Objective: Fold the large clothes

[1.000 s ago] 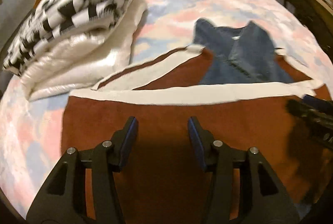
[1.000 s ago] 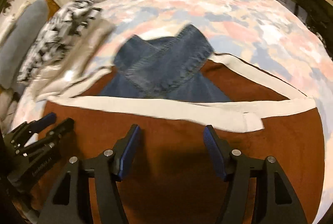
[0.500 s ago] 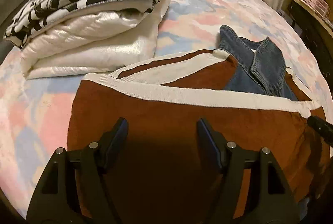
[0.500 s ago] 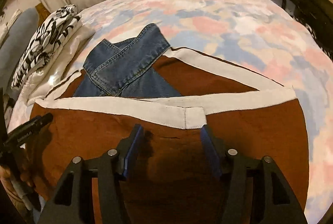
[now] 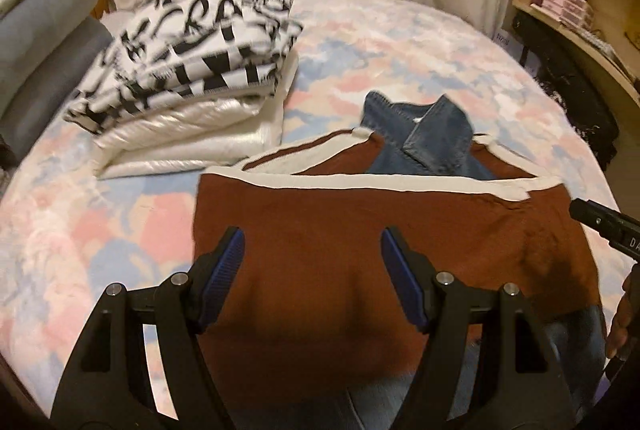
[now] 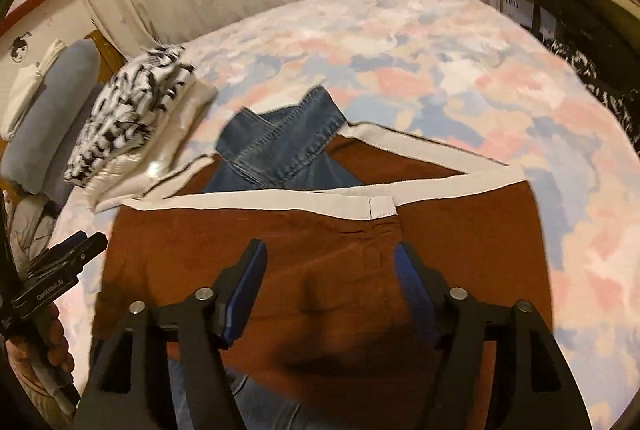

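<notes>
Two grippers are hovering over one rust-brown garment (image 5: 360, 230), and both are empty. On the left gripper (image 5: 312, 250) the fingers are standing apart with only bare brown cloth showing between the blue pads; they widened early in the last second. The right gripper (image 6: 330, 266) is likewise gaping with nothing in its grasp, its jaws having just been opening, so the cloth appears to be released and lying under its own weight.

Item one, the brown garment: it is lying near the front edge of the bed (image 5: 400, 42), folded over so that its cream band (image 6: 280, 200) is running left to right across the far side of the fold. That straight band is probably serving as the fold's reference edge. A blue denim piece (image 6: 280, 146) is poking out from beneath, at the far side, and more denim is showing at the near edge, so the brown piece is sitting on top of it.

Item two, finished stock: a black-and-white patterned garment (image 5: 192, 50) is resting on a glossy white one (image 5: 192, 134), stacked at the far left of the bed, well apart from the work, likely so that the pile is staying clear of the folding area.

Judgement: this fold is looking done, and the grippers seem to be pulling clear for a fresh hold.
</notes>
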Demonstrator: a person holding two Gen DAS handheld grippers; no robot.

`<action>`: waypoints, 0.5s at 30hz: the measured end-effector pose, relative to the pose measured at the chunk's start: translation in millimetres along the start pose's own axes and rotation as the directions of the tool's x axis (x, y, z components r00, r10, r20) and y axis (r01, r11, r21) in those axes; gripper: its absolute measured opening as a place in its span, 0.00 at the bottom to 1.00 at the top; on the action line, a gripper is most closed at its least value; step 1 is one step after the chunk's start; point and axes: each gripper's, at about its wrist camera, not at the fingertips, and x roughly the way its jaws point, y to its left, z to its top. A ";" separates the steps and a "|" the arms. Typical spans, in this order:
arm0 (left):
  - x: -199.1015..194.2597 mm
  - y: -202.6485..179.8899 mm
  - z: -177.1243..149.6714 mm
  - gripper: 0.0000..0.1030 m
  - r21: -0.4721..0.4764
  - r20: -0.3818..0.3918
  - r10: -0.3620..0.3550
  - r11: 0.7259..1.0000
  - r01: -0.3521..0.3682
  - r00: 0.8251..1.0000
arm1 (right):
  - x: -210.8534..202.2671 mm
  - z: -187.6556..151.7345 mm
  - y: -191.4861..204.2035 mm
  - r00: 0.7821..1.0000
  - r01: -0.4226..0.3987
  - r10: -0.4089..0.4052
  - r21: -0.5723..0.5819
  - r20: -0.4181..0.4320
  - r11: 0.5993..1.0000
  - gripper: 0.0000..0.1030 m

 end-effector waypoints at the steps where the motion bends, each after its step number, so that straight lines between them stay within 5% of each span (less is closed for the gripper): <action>1: -11.2 -1.4 -1.9 0.66 0.006 0.011 0.000 1.000 0.000 1.000 | -12.7 -2.8 2.8 1.000 -0.001 0.001 -0.002 0.015 1.000 0.71; 15: -146.0 6.1 -80.0 0.74 0.023 0.070 -0.022 1.000 0.020 0.997 | -162.6 -84.2 42.3 0.985 0.118 -0.098 -0.138 0.144 0.983 0.82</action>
